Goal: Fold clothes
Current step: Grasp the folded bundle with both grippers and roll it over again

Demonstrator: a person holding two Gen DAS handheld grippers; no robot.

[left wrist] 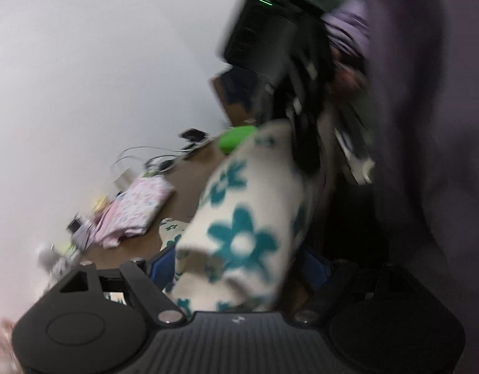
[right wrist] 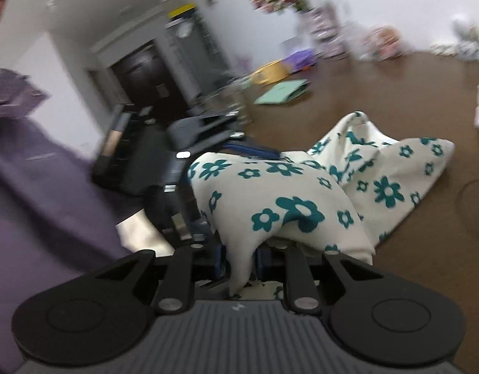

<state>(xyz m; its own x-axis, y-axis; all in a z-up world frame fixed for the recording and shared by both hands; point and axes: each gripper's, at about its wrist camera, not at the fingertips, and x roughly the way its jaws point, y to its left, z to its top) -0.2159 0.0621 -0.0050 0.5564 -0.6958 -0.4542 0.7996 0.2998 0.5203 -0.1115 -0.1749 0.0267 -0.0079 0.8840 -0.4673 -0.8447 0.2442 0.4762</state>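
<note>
Both grippers pinch the cloth, half lifted off the bench.

The cloth (right wrist: 289, 205), cream with teal flowers, hangs bunched between the left gripper (left wrist: 236, 268) and the right gripper (right wrist: 242, 268); each looks closed on a fold, though fabric hides the fingertips. Its far end rests on the brown bench (right wrist: 379, 93). Risk, as I judge it: the pinches take thick gathered folds, so a layer may slip out and the fold go crooked; frames are motion-blurred, and a fast swing could drag the trailing end askew. The left view alone shows a pink garment (left wrist: 136, 208) lying folded on the bench near cables (left wrist: 146, 155). The right view alone shows the trailing end, a green folder (right wrist: 283, 92) and the person's purple sleeve (right wrist: 36, 187).
</note>
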